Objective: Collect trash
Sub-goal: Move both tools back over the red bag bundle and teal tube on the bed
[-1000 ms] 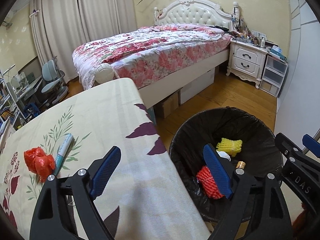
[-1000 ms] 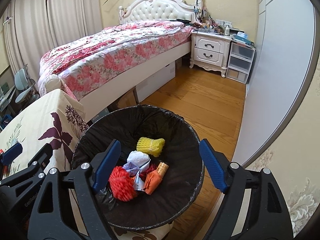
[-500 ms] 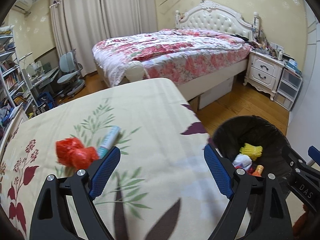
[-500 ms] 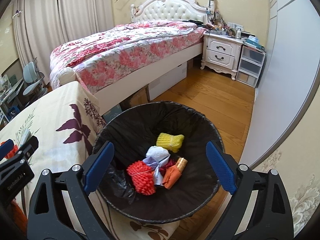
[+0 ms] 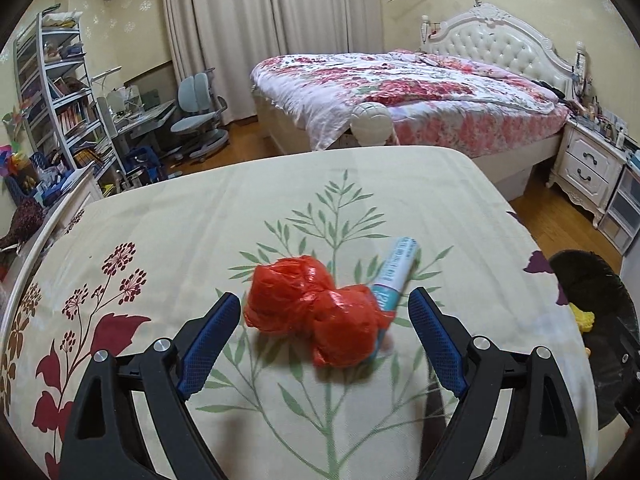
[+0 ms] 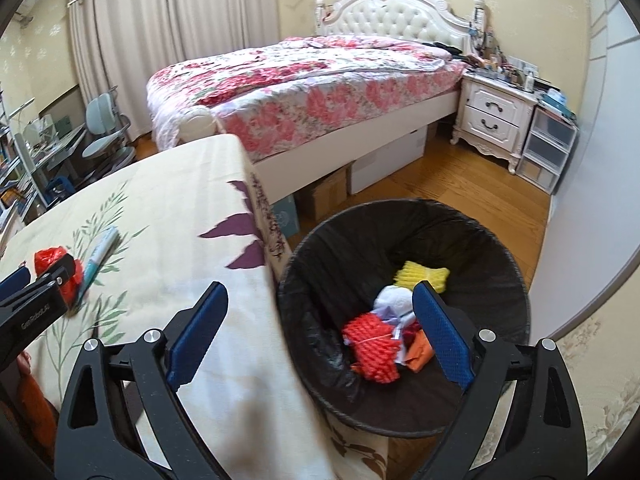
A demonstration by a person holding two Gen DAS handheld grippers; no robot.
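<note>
Left wrist view shows the left tongs (image 5: 325, 340) spread wide over the counter (image 5: 180, 220), its floral cloth below, with a crumpled red plastic bag (image 5: 312, 312) lying between the blue pads (image 5: 208, 340), touched by neither. A teal-and-white tube (image 5: 394, 272) lies against the bag's right side. Right wrist view shows the right tongs (image 6: 320, 334) also wide and holding nothing, above the counter's edge and the black-lined trash bin (image 6: 344, 240). Inside the bin lie a red foam net (image 6: 372, 348), a yellow foam net (image 6: 420, 276), white paper (image 6: 394, 300) and an orange scrap (image 6: 420, 354).
</note>
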